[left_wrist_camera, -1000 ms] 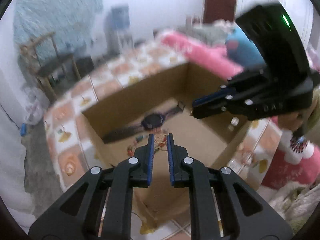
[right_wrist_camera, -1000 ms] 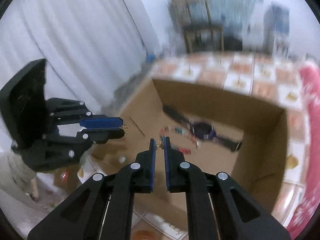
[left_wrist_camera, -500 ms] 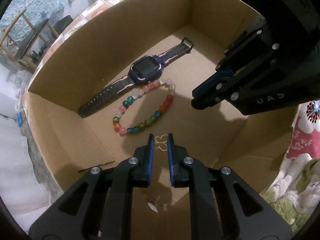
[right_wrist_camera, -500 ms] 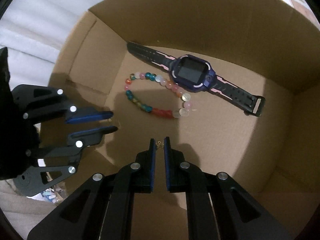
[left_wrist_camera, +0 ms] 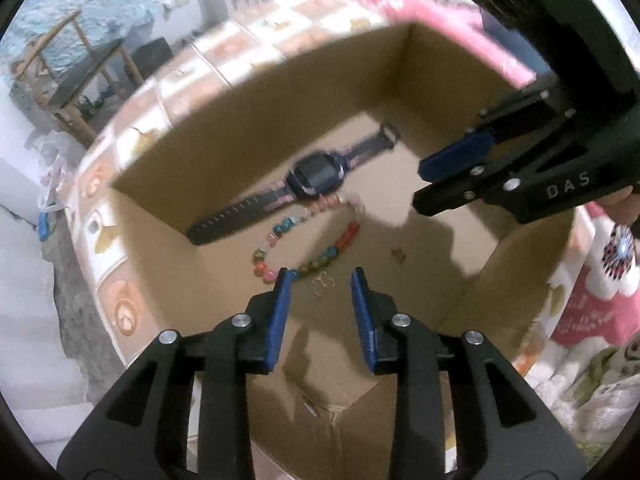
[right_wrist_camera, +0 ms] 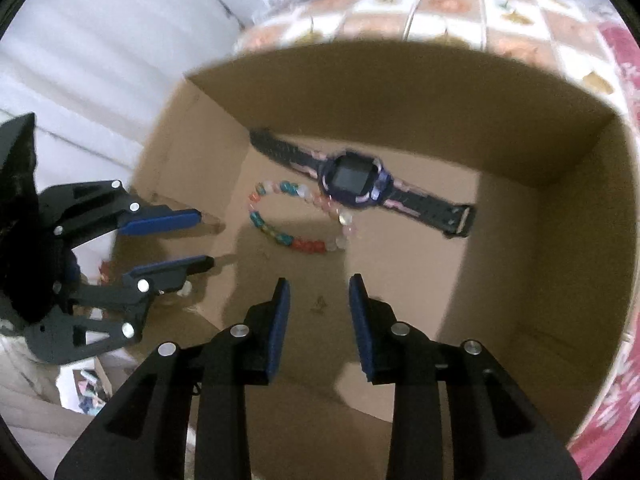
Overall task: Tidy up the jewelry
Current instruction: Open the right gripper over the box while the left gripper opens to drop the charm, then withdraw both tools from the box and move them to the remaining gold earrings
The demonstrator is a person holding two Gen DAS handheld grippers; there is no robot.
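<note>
- The left wrist view is the only one showing the room on its left — a wooden chair frame (left_wrist_camera: 76, 72) against a blue patterned wall — plus a pink blanket (left_wrist_camera: 420, 8) behind the box and a bit of the person's hand (left_wrist_camera: 618, 206) under the other tool.
- The right wrist view gives white curtains (right_wrist_camera: 100, 52) on its left side instead, and a red floral cloth (right_wrist_camera: 624, 92) at the far right edge.
- The open brown cardboard box (left_wrist_camera: 280, 92) sits on a checked peach-and-white tablecloth (left_wrist_camera: 132, 140). Inside, left to right in the left view: a dark purple smartwatch with pink-trimmed black strap (left_wrist_camera: 316, 174) lying flat, a bracelet of multicoloured round beads (left_wrist_camera: 308, 240) in a loop just beside it, then two tiny gold earrings.
- The small gold butterfly-shaped earring (left_wrist_camera: 323, 283) lies on the box floor, seen between the fingers of the left black gripper with blue pads (left_wrist_camera: 320, 280) — nothing clamped, and the jaws are opening, partway wide.
- The second small gold earring (right_wrist_camera: 319, 303) is loose on the floor too, framed by the right black gripper with blue pads (right_wrist_camera: 318, 286), whose jaws are also opening with nothing pressed in them. It's too blurry to make out its shape.
</note>
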